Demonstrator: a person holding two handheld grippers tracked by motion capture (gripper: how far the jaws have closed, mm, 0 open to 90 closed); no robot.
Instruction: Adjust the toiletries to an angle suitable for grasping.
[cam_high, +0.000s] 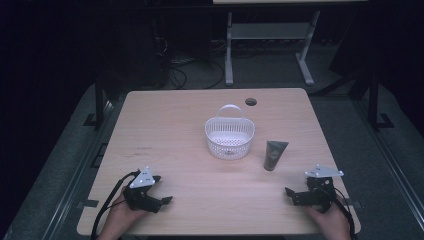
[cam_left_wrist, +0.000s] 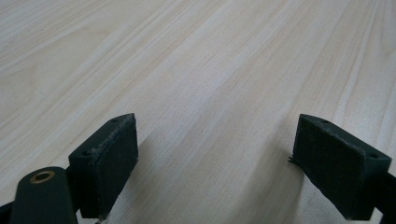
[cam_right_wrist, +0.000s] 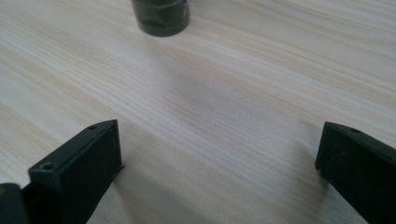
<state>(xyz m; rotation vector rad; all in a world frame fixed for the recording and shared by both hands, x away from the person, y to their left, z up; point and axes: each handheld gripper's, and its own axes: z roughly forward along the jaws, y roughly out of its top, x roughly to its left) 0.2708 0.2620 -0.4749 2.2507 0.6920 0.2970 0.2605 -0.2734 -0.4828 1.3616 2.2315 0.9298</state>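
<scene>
A white plastic basket (cam_high: 229, 137) with a handle stands near the middle of the wooden table (cam_high: 165, 125). To its right a dark grey tube (cam_high: 274, 155) stands upright on its cap; its dark cap (cam_right_wrist: 160, 16) appears at the top of the right gripper view. My left gripper (cam_high: 162, 192) rests low at the front left, held by a hand, its jaws open over bare wood (cam_left_wrist: 215, 154). At the front right my right gripper (cam_high: 290, 195) is also open and empty (cam_right_wrist: 219, 163), a short way in front of the tube.
A round cable hole (cam_high: 251, 102) lies near the table's far edge. Beyond the table stand a desk frame (cam_high: 270, 45) and floor cables in a dark room. Bare wood stretches between the two grippers and the basket.
</scene>
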